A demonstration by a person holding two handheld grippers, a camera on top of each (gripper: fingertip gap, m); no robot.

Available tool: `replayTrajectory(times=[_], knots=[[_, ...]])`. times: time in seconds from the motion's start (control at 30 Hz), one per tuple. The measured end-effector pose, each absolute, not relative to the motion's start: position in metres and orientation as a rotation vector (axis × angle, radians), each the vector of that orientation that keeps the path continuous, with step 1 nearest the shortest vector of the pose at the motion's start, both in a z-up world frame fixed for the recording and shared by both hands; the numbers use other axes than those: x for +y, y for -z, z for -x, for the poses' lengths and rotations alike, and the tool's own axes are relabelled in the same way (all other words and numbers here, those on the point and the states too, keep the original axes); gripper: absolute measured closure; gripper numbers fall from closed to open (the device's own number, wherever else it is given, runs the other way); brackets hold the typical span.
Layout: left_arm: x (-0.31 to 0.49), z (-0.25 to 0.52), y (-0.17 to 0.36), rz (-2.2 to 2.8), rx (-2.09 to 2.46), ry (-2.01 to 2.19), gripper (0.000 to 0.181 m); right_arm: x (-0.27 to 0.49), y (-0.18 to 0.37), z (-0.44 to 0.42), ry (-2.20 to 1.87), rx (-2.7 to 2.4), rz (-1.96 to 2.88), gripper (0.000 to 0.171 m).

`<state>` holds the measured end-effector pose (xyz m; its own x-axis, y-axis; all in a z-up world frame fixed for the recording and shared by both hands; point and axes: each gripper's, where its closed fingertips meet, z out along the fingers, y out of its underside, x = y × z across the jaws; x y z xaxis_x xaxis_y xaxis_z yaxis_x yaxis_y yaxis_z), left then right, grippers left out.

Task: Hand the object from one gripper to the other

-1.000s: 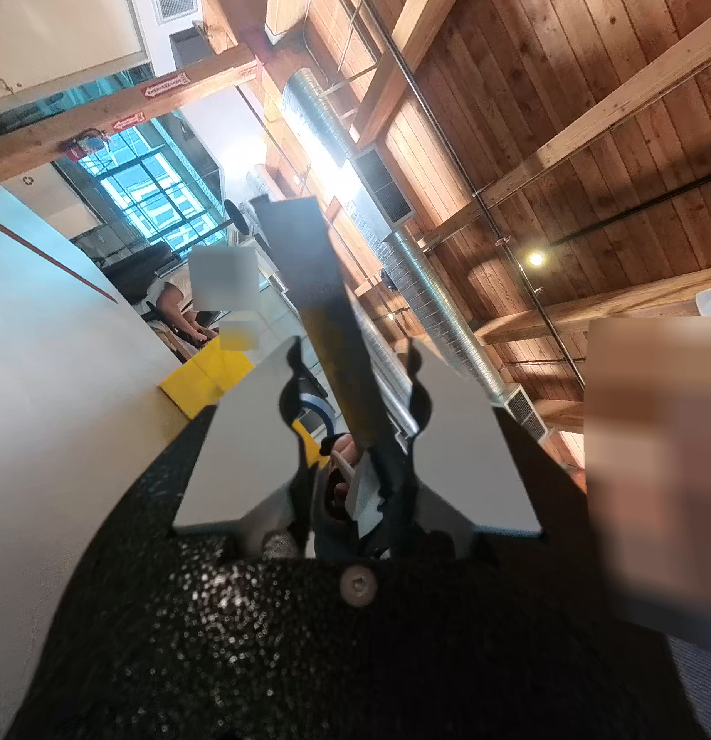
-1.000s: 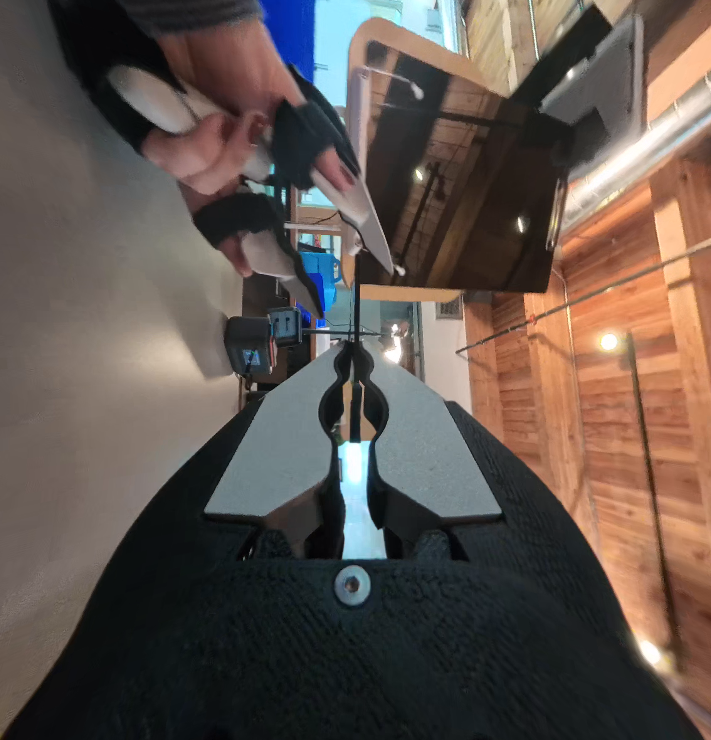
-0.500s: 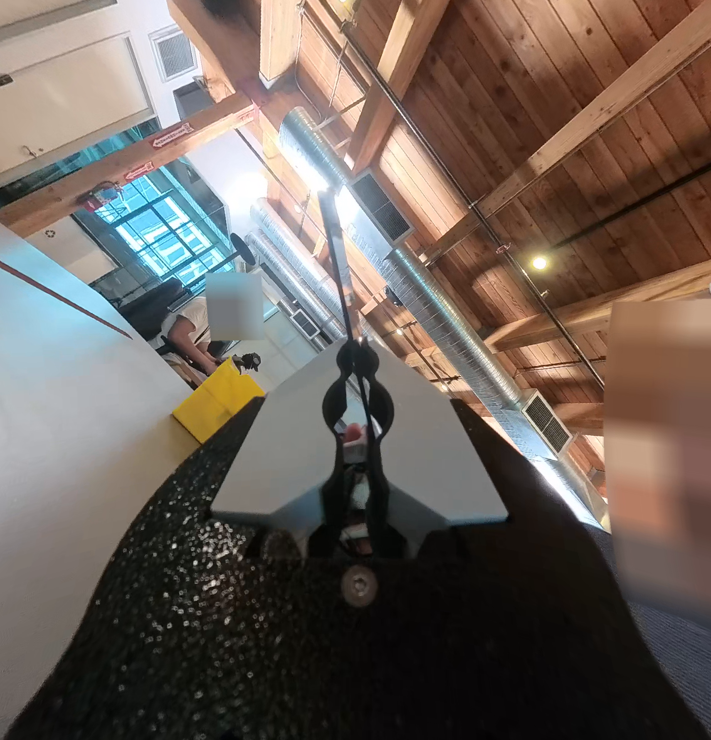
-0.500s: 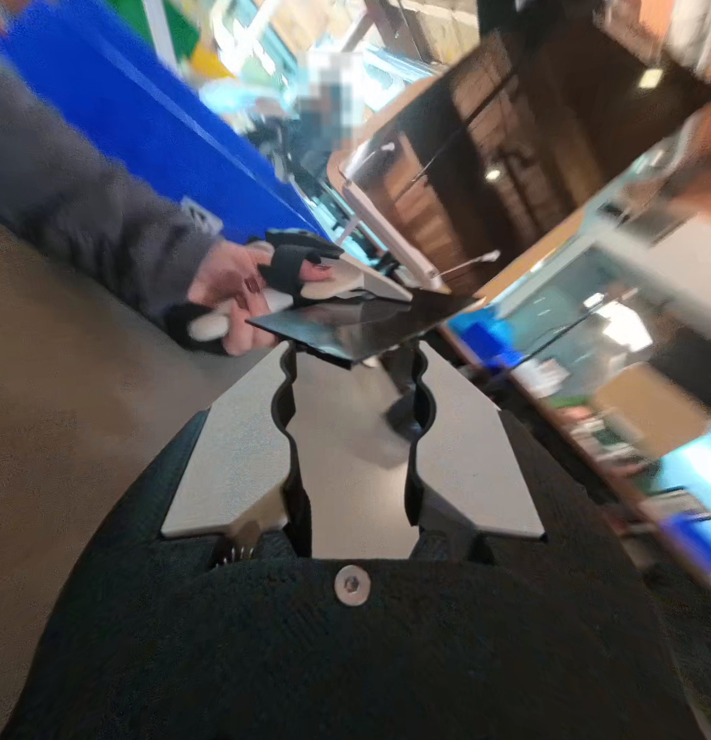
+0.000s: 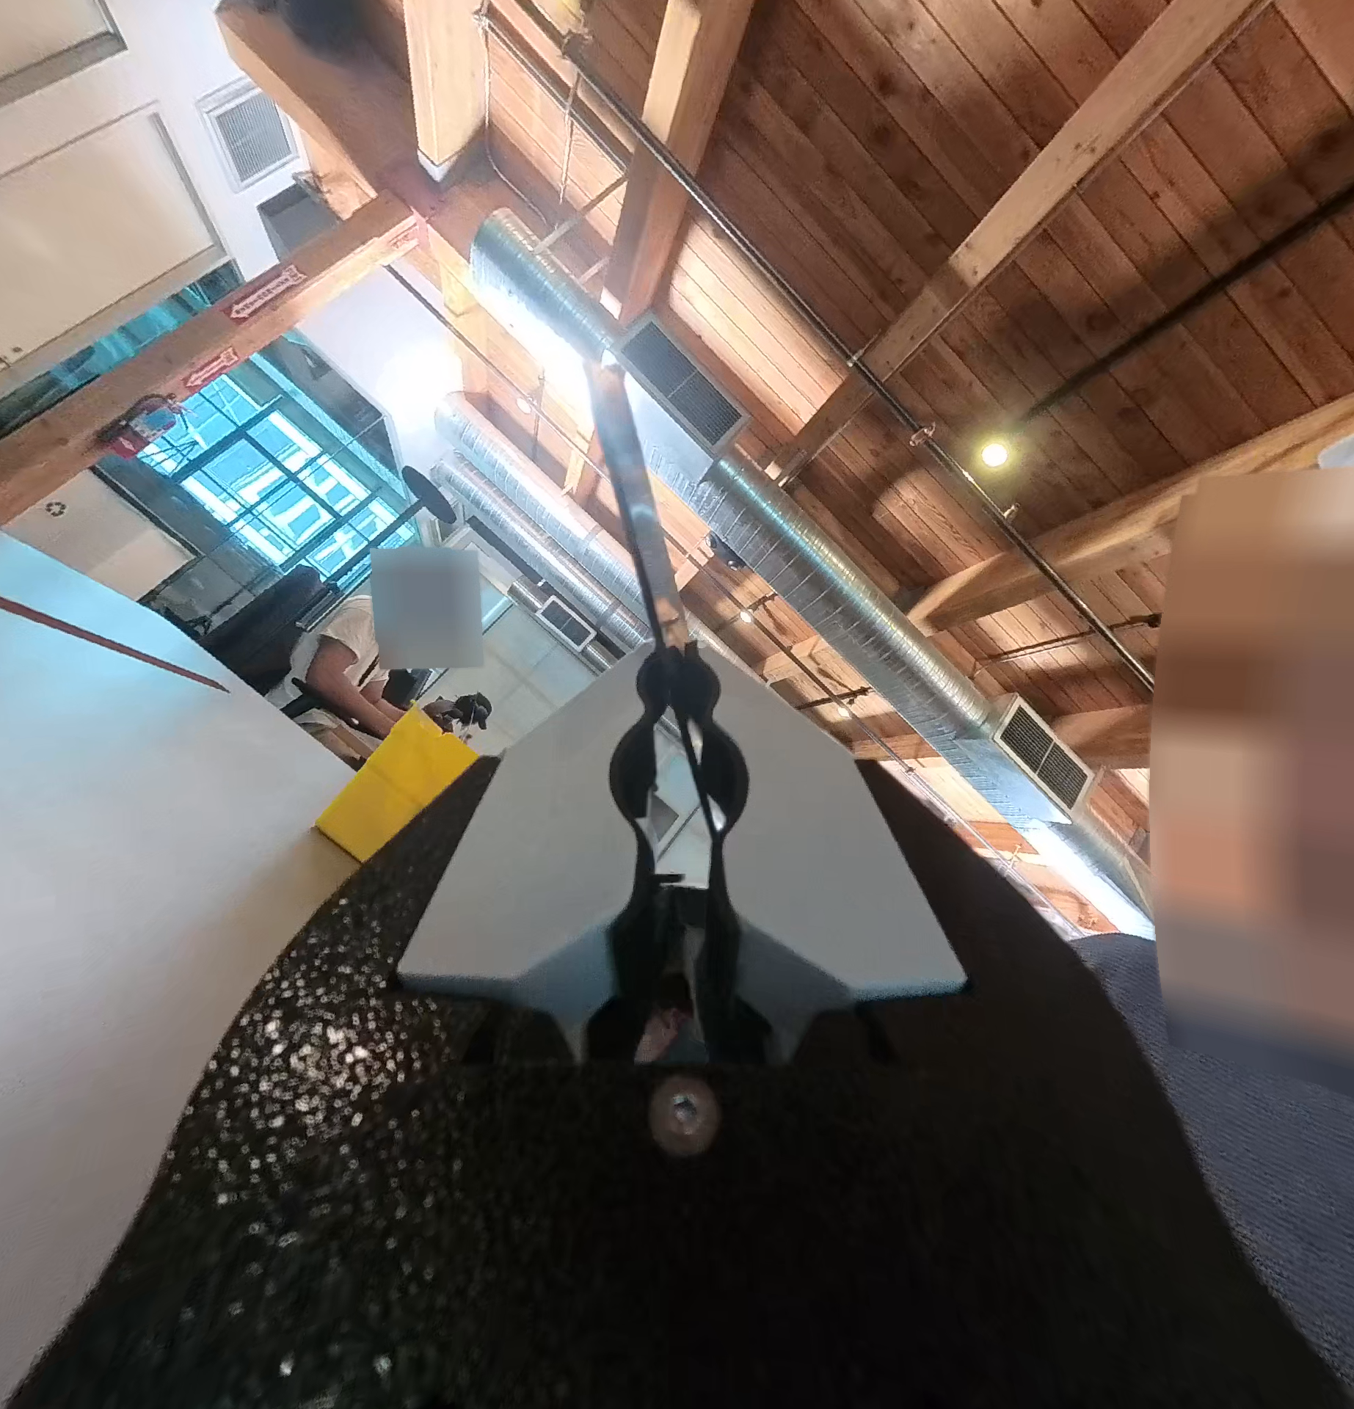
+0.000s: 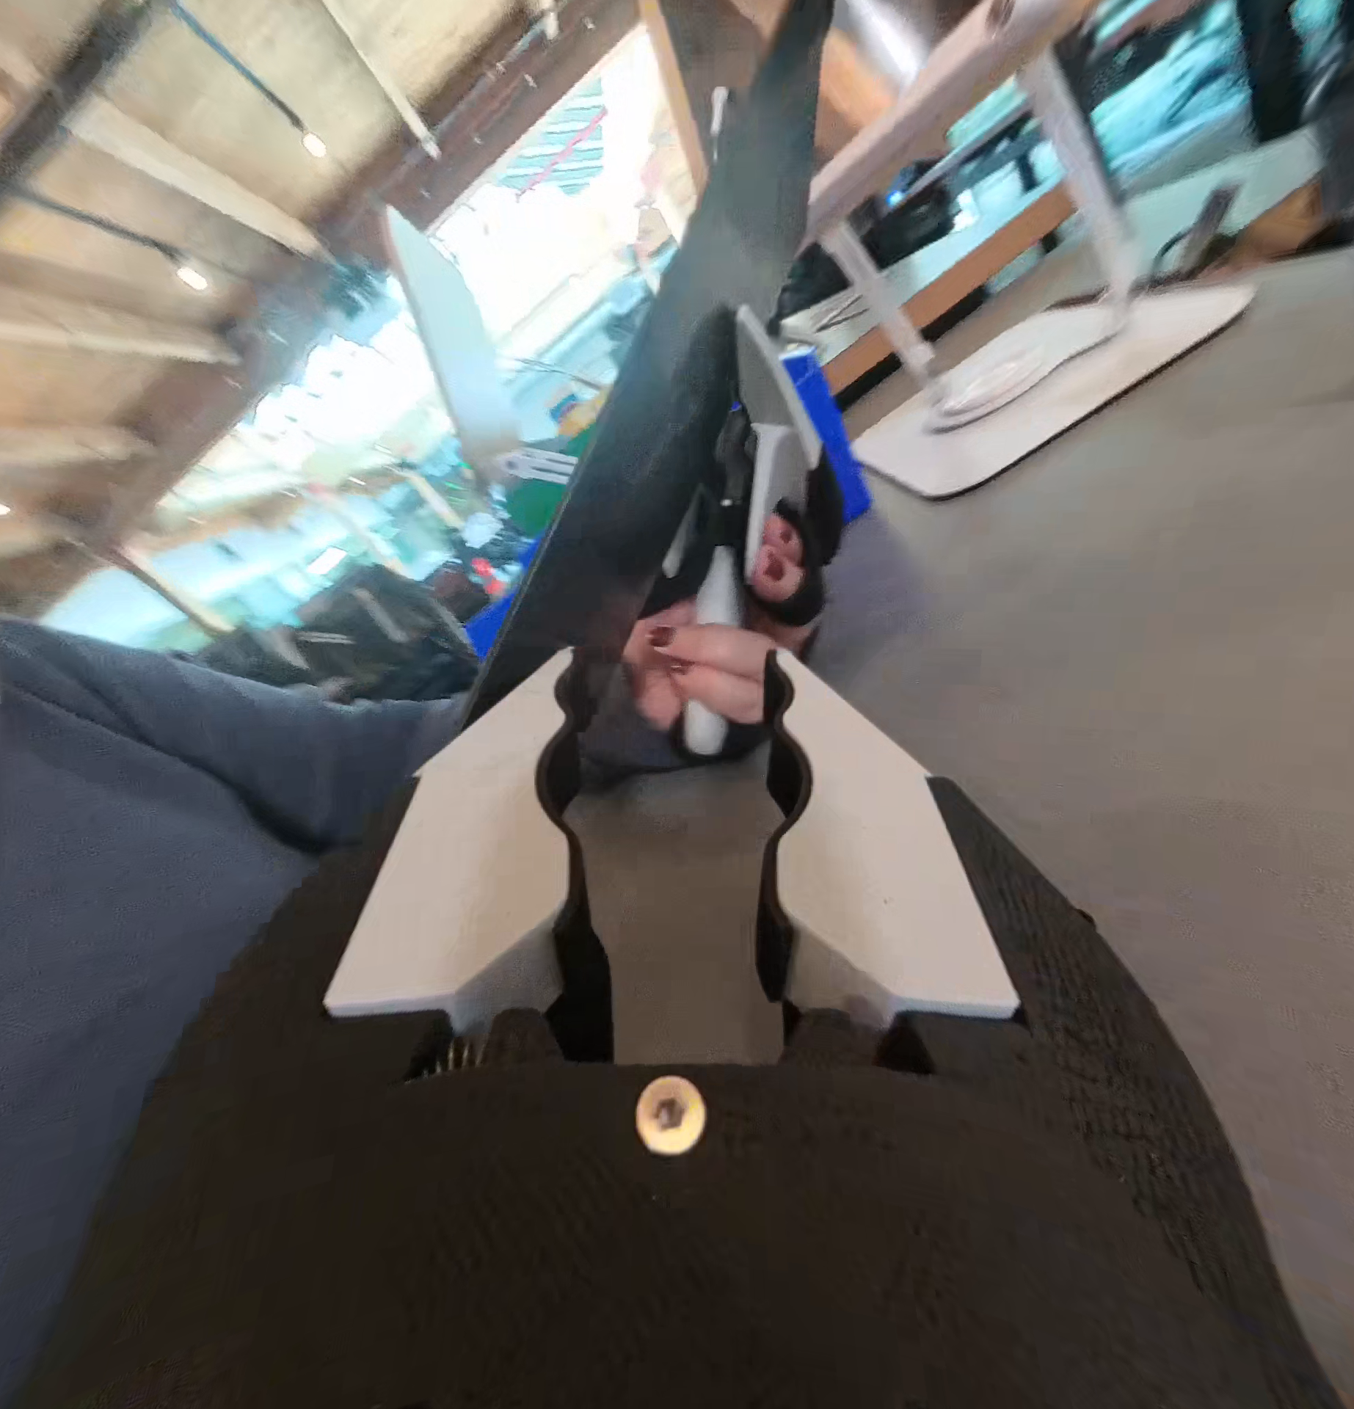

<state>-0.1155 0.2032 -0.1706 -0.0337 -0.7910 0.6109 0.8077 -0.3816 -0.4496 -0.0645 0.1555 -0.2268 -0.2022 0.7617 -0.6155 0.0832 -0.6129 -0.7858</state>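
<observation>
The left gripper [image 5: 675, 662] points up toward a wooden ceiling [image 5: 925, 175] crossed by silver ducts [image 5: 834, 549]. Its two grey fingers [image 5: 551, 839] are pressed together, pinching a thin, flat black sheet [image 5: 634, 503] seen edge-on; the sheet runs up out of the fingertips and away from the gripper. To the left lie a pale table surface [image 5: 109, 877] and a yellow box [image 5: 388, 778] at its far edge, with a seated person [image 5: 330, 671] beyond.

From the right gripper [image 6: 670, 671], the same black sheet [image 6: 673, 366] rises at a slant in front, held aloft over a grey floor [image 6: 1116, 686]. This gripper's fingers [image 6: 468, 861] are spread apart, holding nothing; the sheet's lower corner sits just by the tip of its left finger, contact unclear. Past the sheet, a hand [image 6: 704, 671] grips the other tool's handle. A grey sleeve [image 6: 163, 762] fills the left side. The background is blurred.
</observation>
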Motion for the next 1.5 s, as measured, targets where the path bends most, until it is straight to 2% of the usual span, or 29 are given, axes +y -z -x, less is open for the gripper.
replayTrajectory(times=[0.1, 0.17, 0.33, 0.43, 0.53, 0.6, 0.7, 0.83, 0.97, 1.13, 1.33, 1.5], knots=[[0.203, 0.118, 0.170, 0.974, -0.028, 1.672, 0.181, 0.155, 0.223, 0.063, -2.079, -0.880, 1.609, 0.135], [0.203, 0.119, 0.169, 0.969, -0.030, 1.666, 0.181, 0.165, 0.217, 0.058, -2.178, -0.767, 1.607, 0.135], [0.204, 0.118, 0.171, 0.979, -0.032, 1.662, 0.181, 0.179, 0.210, 0.048, -2.276, -0.633, 1.572, 0.132], [0.208, 0.117, 0.174, 1.013, -0.042, 1.618, 0.181, 0.169, 0.205, 0.050, -2.336, -0.677, 1.556, 0.122], [0.205, 0.107, 0.175, 1.056, 0.024, 1.589, 0.181, 0.159, 0.219, 0.060, -2.182, -0.816, 1.625, 0.124], [0.200, 0.097, 0.174, 1.075, 0.097, 1.568, 0.181, 0.155, 0.229, 0.066, -2.035, -0.911, 1.665, 0.129], [0.195, 0.085, 0.175, 1.104, 0.175, 1.559, 0.181, 0.150, 0.235, 0.069, -1.872, -1.032, 1.640, 0.166], [0.197, 0.087, 0.175, 1.101, 0.149, 1.585, 0.181, 0.154, 0.237, 0.069, -1.614, -1.132, 1.580, 0.171], [0.205, 0.092, 0.179, 1.125, 0.072, 1.616, 0.136, 0.166, 0.221, 0.065, -1.361, -1.128, 1.449, 0.171], [0.214, 0.094, 0.185, 1.174, 0.014, 1.611, 0.100, 0.197, 0.200, 0.046, -0.797, -1.095, 1.253, 0.171], [0.215, 0.080, 0.191, 1.267, 0.088, 1.491, 0.074, 0.227, 0.193, 0.023, 0.010, -1.136, 1.063, 0.171], [0.205, 0.054, 0.199, 1.358, 0.272, 1.372, 0.068, 0.234, 0.203, 0.023, 0.394, -1.212, 0.910, 0.171]])
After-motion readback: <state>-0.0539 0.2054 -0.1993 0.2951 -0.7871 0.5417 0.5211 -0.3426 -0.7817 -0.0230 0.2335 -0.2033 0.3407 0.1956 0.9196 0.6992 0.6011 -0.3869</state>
